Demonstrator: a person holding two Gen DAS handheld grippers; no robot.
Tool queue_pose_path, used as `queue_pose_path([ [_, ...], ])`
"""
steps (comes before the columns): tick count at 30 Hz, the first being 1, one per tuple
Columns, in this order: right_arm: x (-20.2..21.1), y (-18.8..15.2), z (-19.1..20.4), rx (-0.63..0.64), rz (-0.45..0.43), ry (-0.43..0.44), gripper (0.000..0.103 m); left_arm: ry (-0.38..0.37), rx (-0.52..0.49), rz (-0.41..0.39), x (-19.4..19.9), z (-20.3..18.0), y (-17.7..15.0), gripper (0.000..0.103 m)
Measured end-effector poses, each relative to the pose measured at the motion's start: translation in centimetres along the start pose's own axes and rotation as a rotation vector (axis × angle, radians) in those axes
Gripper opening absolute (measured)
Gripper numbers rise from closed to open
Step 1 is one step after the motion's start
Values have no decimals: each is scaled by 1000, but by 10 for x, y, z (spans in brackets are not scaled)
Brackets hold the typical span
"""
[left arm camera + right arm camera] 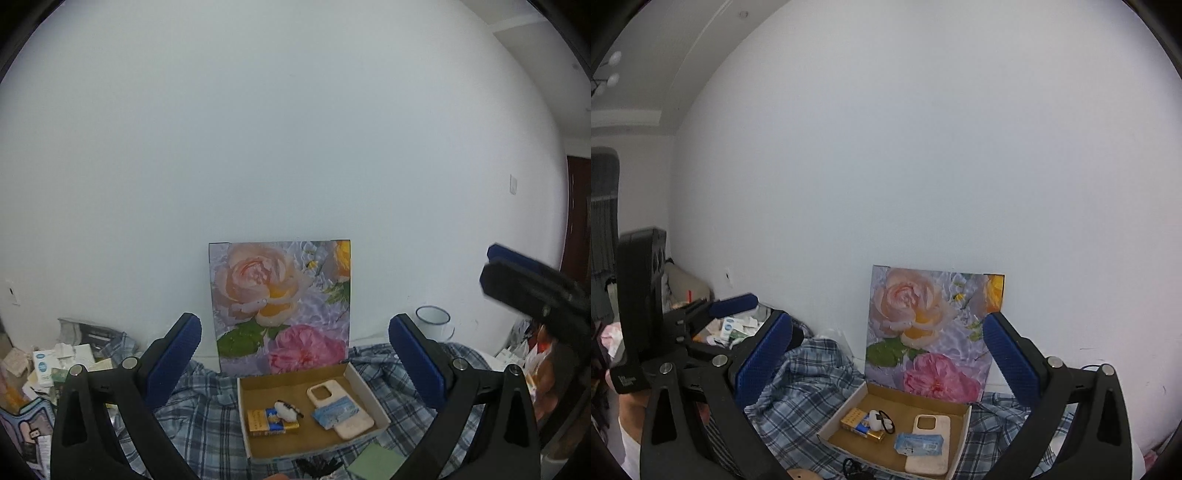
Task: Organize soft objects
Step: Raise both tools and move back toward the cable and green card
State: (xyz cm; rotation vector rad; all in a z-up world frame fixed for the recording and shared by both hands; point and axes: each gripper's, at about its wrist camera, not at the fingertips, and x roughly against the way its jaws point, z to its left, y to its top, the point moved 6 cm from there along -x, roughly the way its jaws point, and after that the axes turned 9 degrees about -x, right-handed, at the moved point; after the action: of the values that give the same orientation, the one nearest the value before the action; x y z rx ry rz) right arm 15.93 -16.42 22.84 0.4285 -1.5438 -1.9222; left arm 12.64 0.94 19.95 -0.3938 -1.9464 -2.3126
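An open cardboard box (364, 387) (849, 400) sits on a plaid cloth (207, 424), its flower-printed lid (280, 302) upright against the wall. In the box lie a cream phone case (354, 424) (927, 467), a blue wipes pack (336, 411) (918, 443) on top of it, a yellow-and-blue packet (267, 424) (855, 419), and a small white item with a black hair tie (286, 410) (877, 419). My left gripper (295, 332) and right gripper (886, 325) both hover open and empty in front of the box, well above it.
A green pad (376, 461) and a black tangled item (317, 467) (853, 467) lie before the box. An enamel mug (434, 321) stands at the right by the wall. Several small cartons (48, 369) pile up at the left. A hand shows at the lower left (628, 410).
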Motion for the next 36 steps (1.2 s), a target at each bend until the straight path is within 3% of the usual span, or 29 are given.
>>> queue_pose_path([
  [14,35,-20,8,40,28,10,103,-7,-49,14,43,-24,-31,103],
  [19,35,-37,16,76,57,29,103,-49,-45,27,49,-30,-46,103],
  [36,23,-102,7,103,135,62,103,-96,-13,149,19,-35,-115,103],
])
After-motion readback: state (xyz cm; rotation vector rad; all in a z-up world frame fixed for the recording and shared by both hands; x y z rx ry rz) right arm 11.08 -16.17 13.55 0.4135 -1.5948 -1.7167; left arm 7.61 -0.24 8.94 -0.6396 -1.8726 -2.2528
